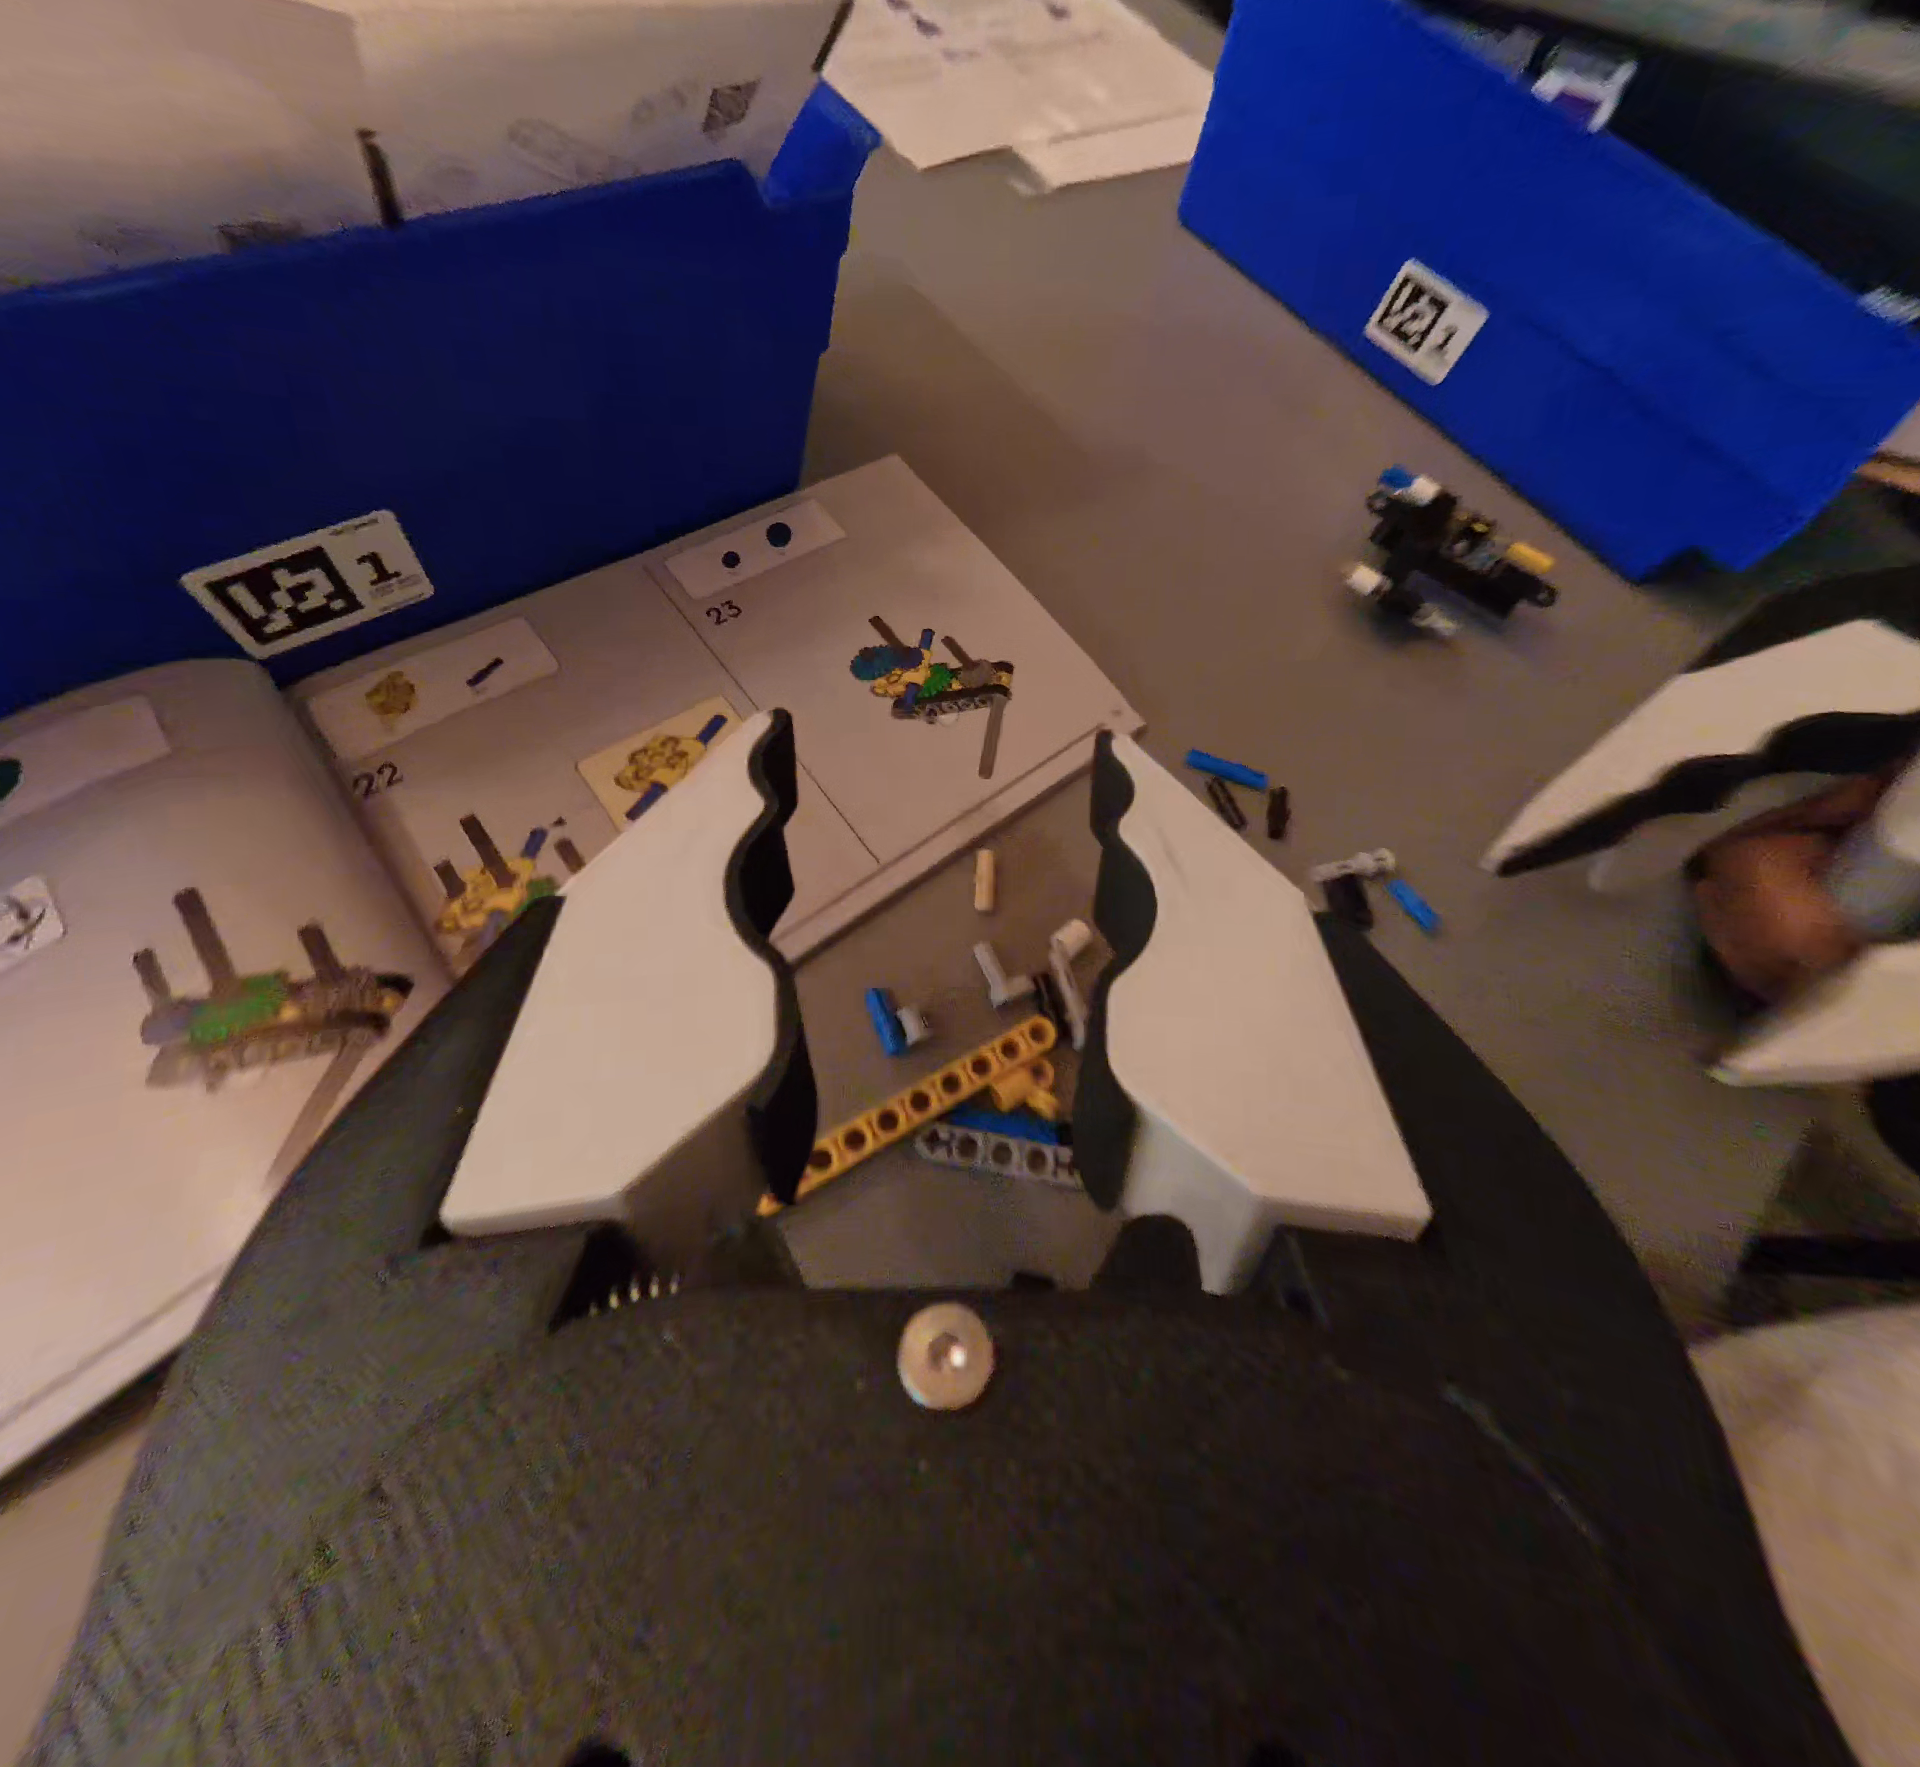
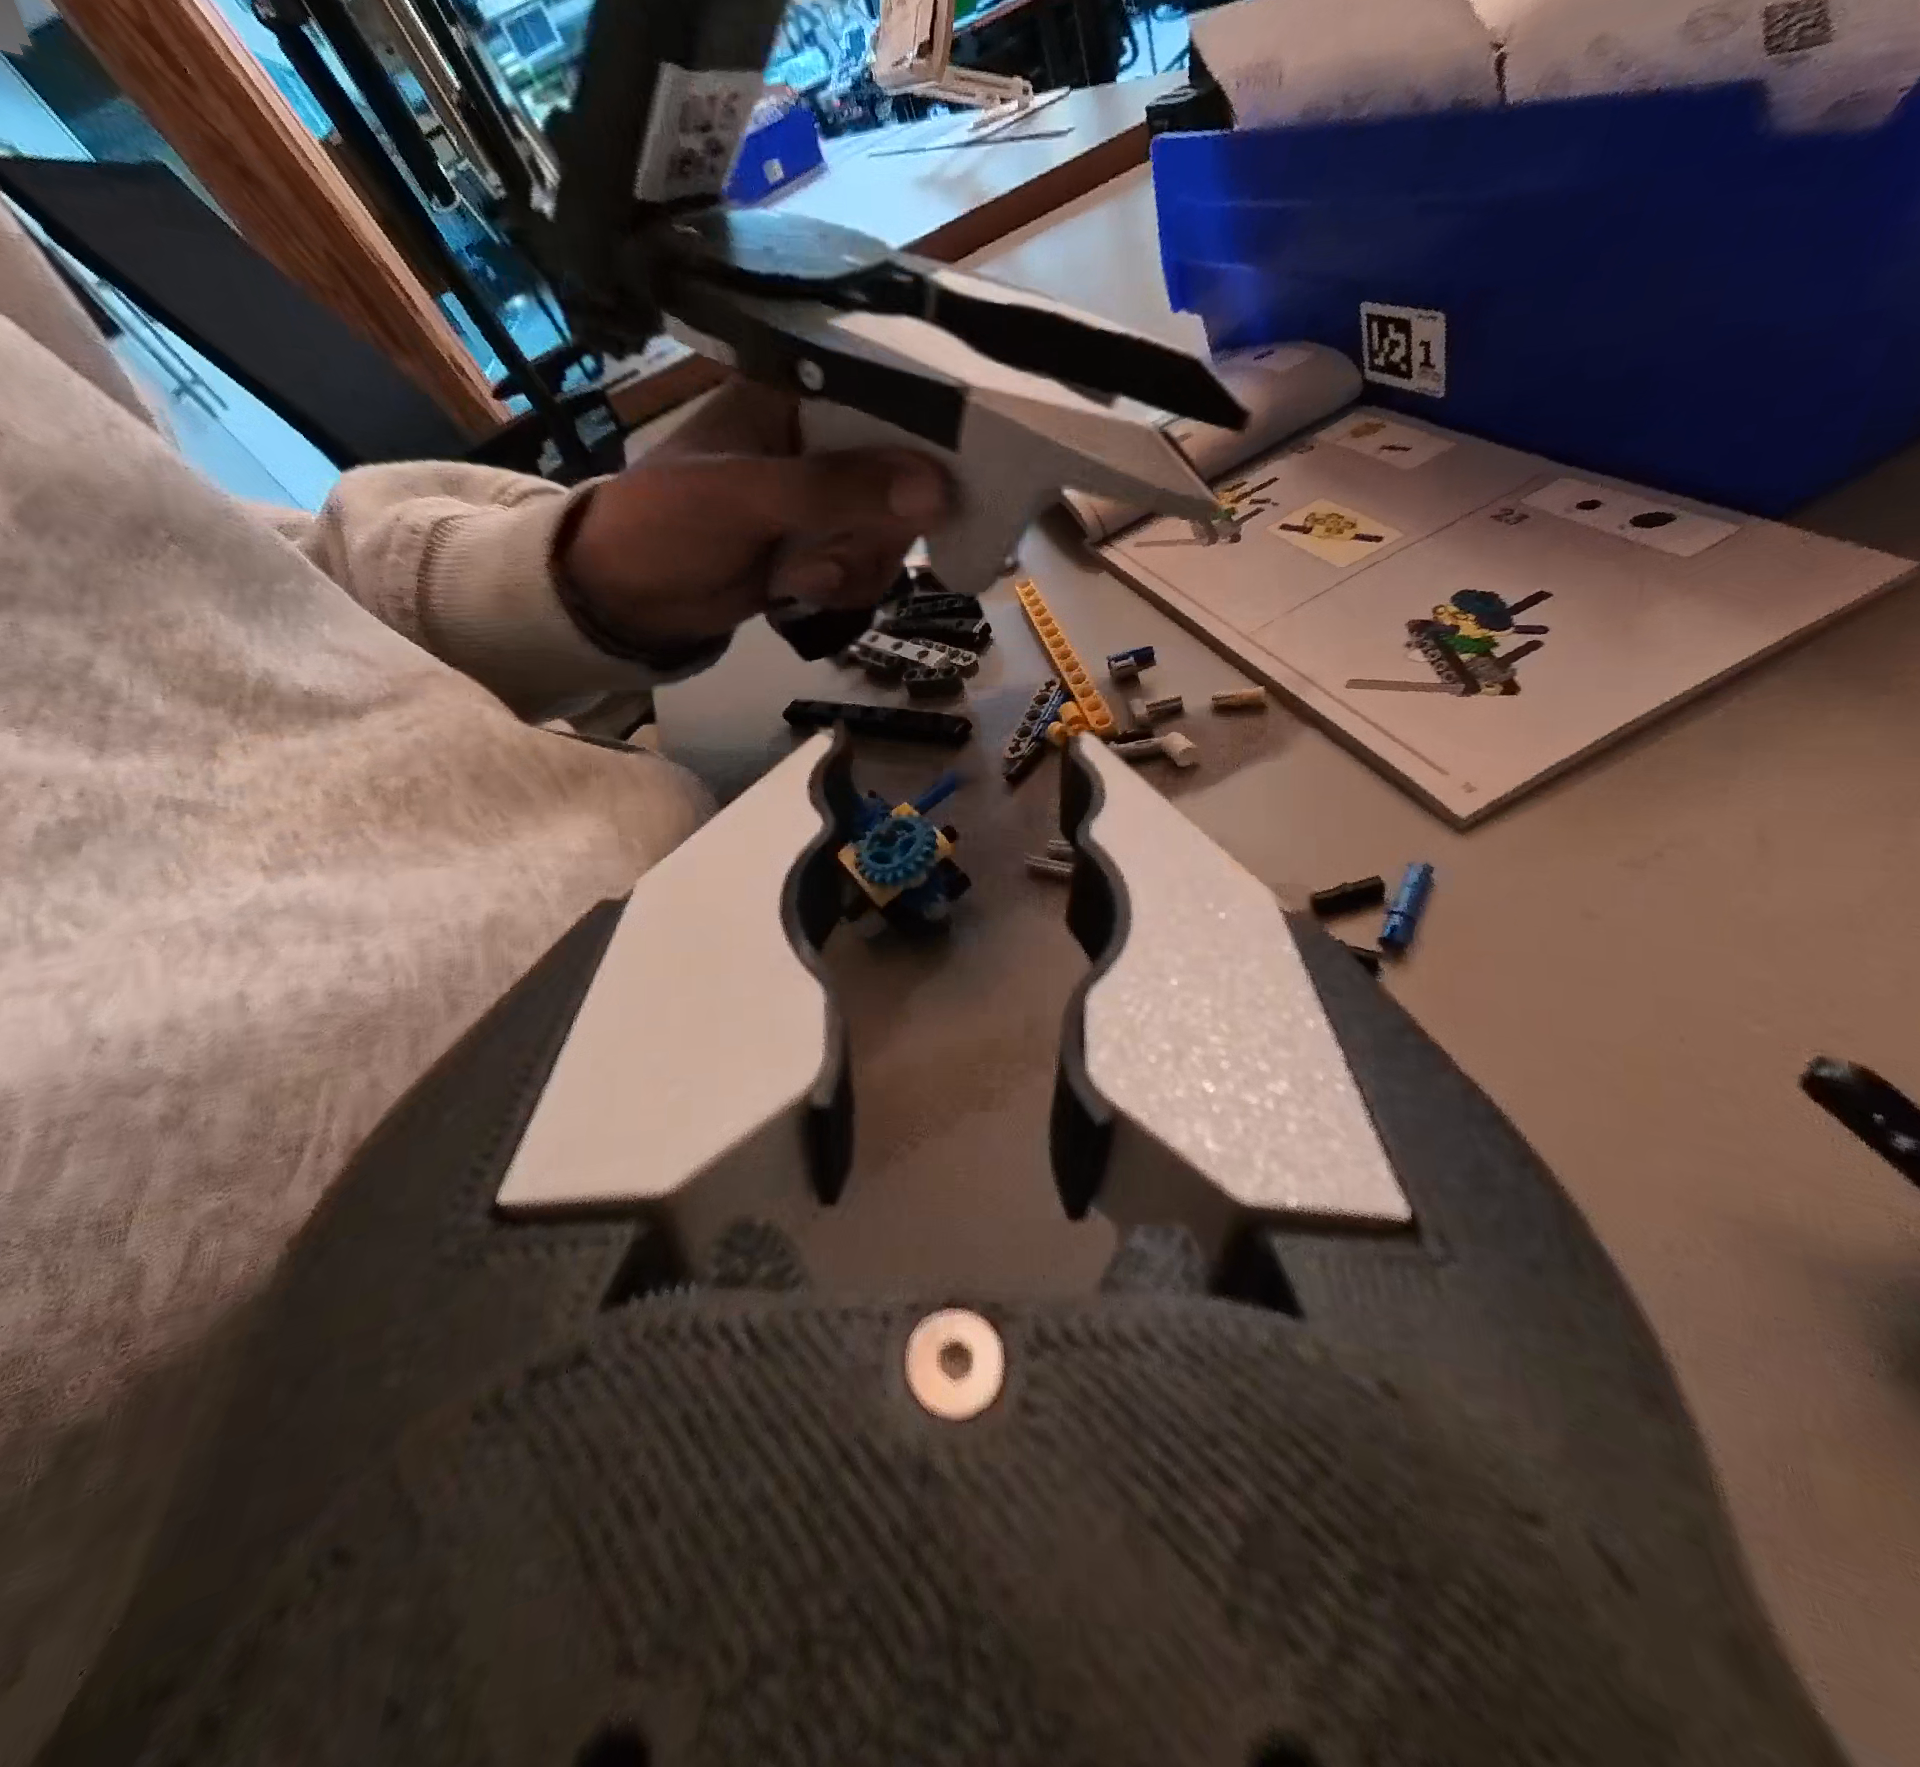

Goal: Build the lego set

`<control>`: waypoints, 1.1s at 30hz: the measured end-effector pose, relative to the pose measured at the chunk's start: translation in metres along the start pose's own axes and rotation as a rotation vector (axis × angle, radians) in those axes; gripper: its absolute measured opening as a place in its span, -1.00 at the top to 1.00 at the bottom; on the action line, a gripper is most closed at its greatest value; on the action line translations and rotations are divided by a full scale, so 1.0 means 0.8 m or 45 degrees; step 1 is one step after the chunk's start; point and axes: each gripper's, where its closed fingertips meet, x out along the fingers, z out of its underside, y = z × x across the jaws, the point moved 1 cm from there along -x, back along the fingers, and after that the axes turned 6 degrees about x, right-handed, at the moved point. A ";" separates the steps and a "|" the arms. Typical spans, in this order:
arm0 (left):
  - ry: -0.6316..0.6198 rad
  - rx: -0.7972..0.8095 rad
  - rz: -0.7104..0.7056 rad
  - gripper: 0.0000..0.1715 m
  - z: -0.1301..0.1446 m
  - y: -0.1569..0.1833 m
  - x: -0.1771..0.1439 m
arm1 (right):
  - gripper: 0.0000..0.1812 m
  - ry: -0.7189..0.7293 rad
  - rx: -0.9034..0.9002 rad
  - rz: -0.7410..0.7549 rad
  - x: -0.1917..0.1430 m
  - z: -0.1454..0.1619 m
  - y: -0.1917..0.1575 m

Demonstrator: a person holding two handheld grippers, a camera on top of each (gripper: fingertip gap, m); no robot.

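My left gripper is open and empty, and hovers over loose Lego parts on the grey table. Under it lie a yellow holed beam, a grey beam, a blue pin and pale connectors. My right gripper is open. A small blue-and-yellow assembly with a blue gear lies on the table between its fingers, close to the left one. The left gripper also shows in the right wrist view, held by a hand above the yellow beam.
An open instruction booklet lies against a blue bin. A second blue bin stands at the back right, with a small black assembly in front of it. Black beams and loose pins are scattered about. A sleeve fills the left. From my left tips it is roughly 7 cm to the blue pin; from my right, 12 cm. It is also in sight in the right wrist view.
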 end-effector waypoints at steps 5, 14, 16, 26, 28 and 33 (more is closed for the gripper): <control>-0.130 0.057 -0.038 0.24 0.010 0.000 0.045 | 0.56 0.045 0.020 -0.007 -0.007 -0.005 0.001; -0.103 0.049 -0.102 0.23 -0.003 -0.020 0.032 | 0.56 0.131 0.079 0.040 -0.021 -0.016 0.017; -0.077 0.056 -0.099 0.24 -0.007 -0.022 0.021 | 0.49 0.131 0.057 -0.022 -0.022 -0.017 0.008; 0.079 0.033 0.108 0.27 -0.006 -0.004 -0.003 | 0.46 0.011 -0.173 0.103 -0.004 -0.003 0.004; 0.121 0.028 0.182 0.27 -0.006 0.001 -0.009 | 0.48 0.040 -0.206 0.183 -0.011 -0.009 0.015; 0.285 0.060 0.280 0.29 -0.003 -0.002 -0.045 | 0.51 0.192 -0.309 0.760 -0.085 -0.029 0.058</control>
